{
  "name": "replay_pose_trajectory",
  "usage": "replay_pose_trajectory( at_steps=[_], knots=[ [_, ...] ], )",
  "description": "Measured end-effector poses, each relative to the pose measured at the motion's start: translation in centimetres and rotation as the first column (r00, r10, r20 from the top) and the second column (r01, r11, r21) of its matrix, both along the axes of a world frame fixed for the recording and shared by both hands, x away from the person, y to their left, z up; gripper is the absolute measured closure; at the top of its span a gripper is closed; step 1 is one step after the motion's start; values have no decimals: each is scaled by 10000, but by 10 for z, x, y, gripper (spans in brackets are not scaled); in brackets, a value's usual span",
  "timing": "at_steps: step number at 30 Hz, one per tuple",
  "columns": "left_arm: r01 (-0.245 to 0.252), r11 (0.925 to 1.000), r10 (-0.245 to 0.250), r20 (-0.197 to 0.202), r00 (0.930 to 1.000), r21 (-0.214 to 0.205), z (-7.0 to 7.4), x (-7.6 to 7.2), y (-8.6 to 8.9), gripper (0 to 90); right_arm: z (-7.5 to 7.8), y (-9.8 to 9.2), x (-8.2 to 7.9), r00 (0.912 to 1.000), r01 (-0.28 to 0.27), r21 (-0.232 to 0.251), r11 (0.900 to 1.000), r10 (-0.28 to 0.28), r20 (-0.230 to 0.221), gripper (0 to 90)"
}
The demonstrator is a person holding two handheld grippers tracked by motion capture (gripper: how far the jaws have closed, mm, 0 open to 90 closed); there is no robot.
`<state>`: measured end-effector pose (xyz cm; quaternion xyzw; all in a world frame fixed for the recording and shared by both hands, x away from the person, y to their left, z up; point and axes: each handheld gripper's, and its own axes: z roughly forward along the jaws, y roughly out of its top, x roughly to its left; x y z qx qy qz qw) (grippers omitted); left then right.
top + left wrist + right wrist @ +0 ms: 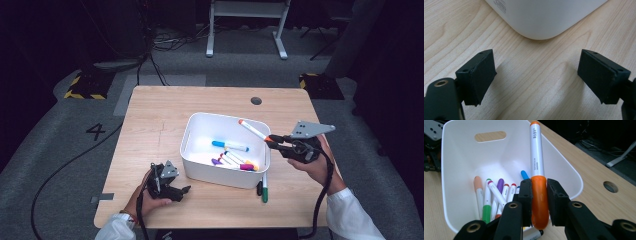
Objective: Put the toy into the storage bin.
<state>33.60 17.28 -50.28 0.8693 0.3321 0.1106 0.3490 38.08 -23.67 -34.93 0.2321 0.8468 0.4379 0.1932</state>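
A white bin (pixel 200 165) (pixel 456 162) stands in the middle of the wooden table (pixel 150 125) with several coloured markers (pixel 232 157) (pixel 495 195) lying in it. My right gripper (pixel 272 140) (pixel 539 195) is shut on the orange cap of an orange marker (pixel 252 129) (pixel 537 157), whose white barrel sticks out over the bin's right rim. My left gripper (pixel 184 190) (pixel 536 77) rests on the table by the bin's near left corner (pixel 541 22), jaws open with nothing between them.
Two markers, one green (pixel 264 187) and one dark (pixel 259 188), lie on the table just outside the bin's near right corner. A round hole (pixel 256 100) (pixel 610 186) sits in the tabletop behind the bin. A white desk frame (pixel 247 25) stands on the floor beyond.
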Motion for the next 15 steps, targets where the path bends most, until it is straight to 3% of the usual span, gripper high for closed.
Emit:
replay_pose_trajectory(
  at_steps=[8,15],
  knots=[
    [1,10000,-1,3,10000,-1,0,0,0,149,-9,34,12,9972,-643,-540,9965,622,-404,753],
    [1,10000,-1,5,10000,-1,0,0,0,149,-16,58,16,9912,-1152,-1140,9868,1067,-782,753]
  ],
)
